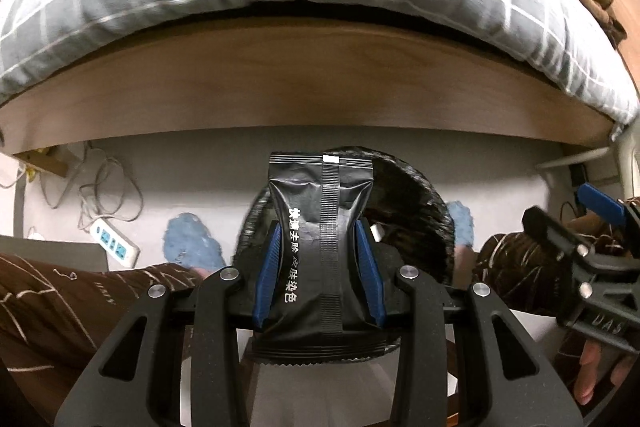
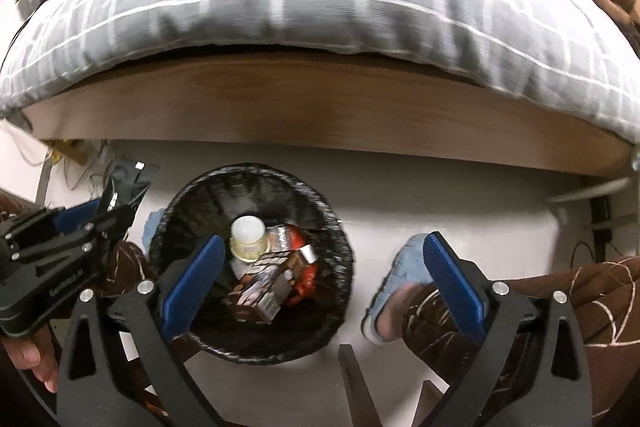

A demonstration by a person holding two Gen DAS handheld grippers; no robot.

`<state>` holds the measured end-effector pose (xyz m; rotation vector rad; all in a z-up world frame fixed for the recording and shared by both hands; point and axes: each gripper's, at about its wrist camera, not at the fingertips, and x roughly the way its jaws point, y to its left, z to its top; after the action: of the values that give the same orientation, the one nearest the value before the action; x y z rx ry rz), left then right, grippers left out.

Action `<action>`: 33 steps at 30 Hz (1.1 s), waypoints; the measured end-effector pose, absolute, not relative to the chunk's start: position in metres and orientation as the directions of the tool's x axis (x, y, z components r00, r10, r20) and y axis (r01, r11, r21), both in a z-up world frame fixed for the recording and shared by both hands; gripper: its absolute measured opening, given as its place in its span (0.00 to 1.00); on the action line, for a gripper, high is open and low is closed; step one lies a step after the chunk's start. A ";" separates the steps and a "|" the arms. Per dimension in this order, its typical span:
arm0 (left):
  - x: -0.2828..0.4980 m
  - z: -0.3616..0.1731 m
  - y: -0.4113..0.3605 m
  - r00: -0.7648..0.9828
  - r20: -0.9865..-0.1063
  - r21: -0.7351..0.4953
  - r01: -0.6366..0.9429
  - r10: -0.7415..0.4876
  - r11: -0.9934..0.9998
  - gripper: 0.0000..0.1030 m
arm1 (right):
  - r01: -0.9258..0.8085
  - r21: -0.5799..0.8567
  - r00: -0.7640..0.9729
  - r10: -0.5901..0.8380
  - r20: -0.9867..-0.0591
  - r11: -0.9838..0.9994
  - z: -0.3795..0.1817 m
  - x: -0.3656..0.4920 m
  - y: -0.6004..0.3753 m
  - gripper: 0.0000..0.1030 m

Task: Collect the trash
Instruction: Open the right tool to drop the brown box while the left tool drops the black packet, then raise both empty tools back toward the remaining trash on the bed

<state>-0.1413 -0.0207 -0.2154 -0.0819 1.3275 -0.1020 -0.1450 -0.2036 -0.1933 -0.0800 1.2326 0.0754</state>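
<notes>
Left gripper [image 1: 320, 275] clamped on black sachet [image 1: 322, 239], held upright above the near-left rim of the bin [image 2: 256, 347]. Light, crinkly, slick film; mid-body pinch looks secure. Right gripper [image 2: 320, 275] spread wide, empty, over the bin.

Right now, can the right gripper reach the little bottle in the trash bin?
Probably yes. The right gripper is wide open and empty, right above the trash bin. The bottle lies on top of the other trash, with nothing covering it.
</notes>
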 end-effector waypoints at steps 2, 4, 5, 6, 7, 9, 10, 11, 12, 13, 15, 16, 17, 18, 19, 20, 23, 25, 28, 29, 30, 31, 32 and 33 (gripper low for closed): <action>-0.141 -0.216 -0.031 0.238 -0.963 -0.117 0.049 -0.125 0.992 0.35 | -0.081 -0.027 0.337 0.002 -0.941 0.996 -0.191 -0.146 -0.213 0.93; -0.140 -0.215 -0.040 0.236 -0.963 -0.120 0.064 -0.132 0.991 0.35 | -0.065 -0.032 0.348 -0.008 -0.937 0.997 -0.188 -0.148 -0.222 0.93; -0.140 -0.215 -0.045 0.236 -0.962 -0.122 0.072 -0.135 0.990 0.36 | -0.055 -0.034 0.352 -0.012 -0.936 0.998 -0.187 -0.149 -0.227 0.93; -0.139 -0.214 -0.049 0.238 -0.961 -0.122 0.080 -0.138 0.989 0.36 | -0.049 -0.033 0.353 -0.014 -0.935 0.998 -0.187 -0.149 -0.231 0.93; -0.139 -0.213 -0.053 0.239 -0.961 -0.121 0.086 -0.139 0.989 0.36 | -0.042 -0.033 0.353 -0.016 -0.935 0.999 -0.188 -0.149 -0.234 0.93; -0.139 -0.213 -0.060 0.238 -0.961 -0.121 0.099 -0.141 0.988 0.41 | -0.024 -0.030 0.354 -0.019 -0.935 0.999 -0.186 -0.151 -0.242 0.93; -0.139 -0.214 -0.062 0.239 -0.961 -0.120 0.102 -0.142 0.987 0.41 | -0.017 -0.027 0.354 -0.020 -0.935 0.999 -0.186 -0.151 -0.245 0.93; -0.139 -0.214 -0.064 0.241 -0.960 -0.122 0.105 -0.145 0.987 0.43 | -0.010 -0.025 0.355 -0.020 -0.935 1.000 -0.186 -0.152 -0.247 0.93; -0.139 -0.214 -0.066 0.241 -0.959 -0.124 0.109 -0.147 0.986 0.46 | -0.005 -0.022 0.355 -0.019 -0.935 1.000 -0.185 -0.152 -0.249 0.93; -0.139 -0.214 -0.067 0.242 -0.959 -0.125 0.111 -0.149 0.986 0.47 | -0.002 -0.016 0.355 -0.014 -0.935 1.000 -0.185 -0.152 -0.249 0.93; -0.140 -0.215 -0.068 0.246 -0.959 -0.115 0.115 -0.140 0.987 0.55 | -0.003 -0.013 0.358 -0.011 -0.934 1.000 -0.185 -0.151 -0.248 0.93; -0.141 -0.214 -0.069 0.249 -0.959 -0.108 0.115 -0.134 0.987 0.57 | -0.006 -0.012 0.360 -0.009 -0.933 1.000 -0.184 -0.151 -0.248 0.93; -0.141 -0.213 -0.068 0.253 -0.959 -0.103 0.115 -0.130 0.988 0.61 | -0.010 -0.011 0.363 -0.007 -0.932 1.000 -0.184 -0.151 -0.246 0.93; -0.141 -0.213 -0.068 0.257 -0.958 -0.099 0.113 -0.125 0.989 0.64 | -0.012 -0.011 0.365 -0.006 -0.931 1.000 -0.183 -0.151 -0.245 0.93; -0.142 -0.212 -0.066 0.264 -0.957 -0.090 0.110 -0.116 0.990 0.66 | -0.015 -0.011 0.368 -0.005 -0.930 1.000 -0.182 -0.151 -0.242 0.93; -0.142 -0.210 -0.064 0.270 -0.956 -0.086 0.107 -0.112 0.991 0.70 | -0.019 -0.012 0.373 -0.004 -0.928 1.000 -0.180 -0.150 -0.240 0.93; -0.142 -0.200 -0.061 0.296 -0.950 -0.071 0.095 -0.096 0.993 0.81 | -0.036 -0.018 0.391 -0.003 -0.920 0.999 -0.175 -0.150 -0.234 0.93; -0.144 -0.193 -0.058 0.326 -0.942 -0.055 0.090 -0.082 0.994 0.86 | -0.045 -0.029 0.404 -0.009 -0.915 0.999 -0.171 -0.150 -0.230 0.93; -0.144 -0.184 -0.052 0.347 -0.935 -0.040 0.079 -0.065 0.996 0.92 | -0.057 -0.043 0.430 -0.015 -0.903 0.997 -0.164 -0.150 -0.225 0.93; -0.144 -0.181 -0.050 0.357 -0.932 -0.039 0.074 -0.063 0.997 0.94 | -0.059 -0.049 0.444 -0.018 -0.896 0.997 -0.160 -0.150 -0.224 0.93; -0.143 -0.175 -0.046 0.372 -0.926 -0.047 0.065 -0.067 0.997 0.94 | -0.062 -0.051 0.462 -0.017 -0.887 0.997 -0.154 -0.150 -0.223 0.93; -0.143 -0.170 -0.044 0.381 -0.922 -0.052 0.059 -0.071 0.997 0.94 | -0.063 -0.052 0.475 -0.016 -0.880 0.997 -0.149 -0.150 -0.223 0.93; -0.142 -0.166 -0.042 0.391 -0.918 -0.055 0.050 -0.070 0.997 0.94 | -0.063 -0.053 0.491 -0.015 -0.871 0.997 -0.145 -0.150 -0.223 0.93; -0.141 -0.164 -0.041 0.397 -0.915 -0.058 0.044 -0.071 0.997 0.94 | -0.062 -0.055 0.510 -0.016 -0.860 0.997 -0.139 -0.150 -0.224 0.93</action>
<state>-0.1410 -0.0409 -0.1637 -0.0253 1.1598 -0.0727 -0.1496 -0.2238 -0.1393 -0.0818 1.0358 0.0278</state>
